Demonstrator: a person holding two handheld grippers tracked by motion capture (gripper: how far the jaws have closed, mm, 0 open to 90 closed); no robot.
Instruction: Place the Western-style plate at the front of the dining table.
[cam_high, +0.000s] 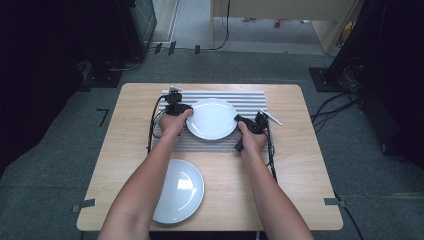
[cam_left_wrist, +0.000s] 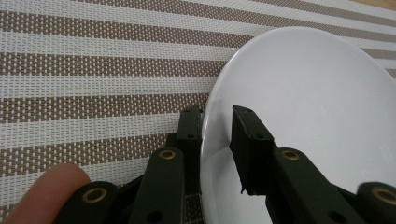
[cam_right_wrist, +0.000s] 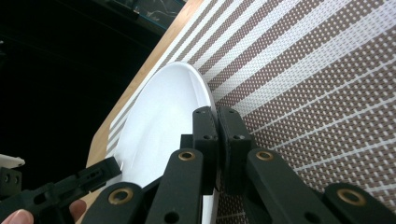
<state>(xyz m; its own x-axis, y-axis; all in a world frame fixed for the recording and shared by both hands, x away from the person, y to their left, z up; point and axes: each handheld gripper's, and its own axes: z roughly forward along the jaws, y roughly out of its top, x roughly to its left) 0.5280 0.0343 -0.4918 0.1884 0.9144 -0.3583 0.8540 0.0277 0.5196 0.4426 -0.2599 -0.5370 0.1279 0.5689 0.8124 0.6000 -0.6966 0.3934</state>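
- Plate (cam_high: 212, 118), white and round, sits over the striped placemat (cam_high: 250, 98) at the far middle of the wooden table (cam_high: 295, 165), held at two opposite edges.
- Left gripper (cam_high: 186, 113) grips the plate's left rim in the high view, and the right gripper (cam_high: 239, 120) grips the right rim; from up here the jaws are too small to read.
- Seen from the left gripper view, the left gripper (cam_left_wrist: 217, 133) has one black jaw under the rim and the other on the plate's (cam_left_wrist: 303, 116) inner face, clamped on the edge. A fingertip (cam_left_wrist: 46, 189) shows at the lower left, and the placemat's (cam_left_wrist: 93, 70) brown and white weave lies behind.
- Seen from the right gripper view, the right gripper (cam_right_wrist: 218, 126) has its jaws pressed nearly together with the plate's (cam_right_wrist: 159, 121) thin rim pinched between them. The left gripper (cam_right_wrist: 60, 189) appears across the plate at the lower left, and the table's (cam_right_wrist: 140, 84) wooden edge runs beside the placemat (cam_right_wrist: 317, 93).
- High view alone takes in a second white plate (cam_high: 179, 190) at the near left of the table, partly under the left forearm (cam_high: 140, 190), and a small pale object (cam_high: 270, 118) on the placemat just beyond the right gripper.
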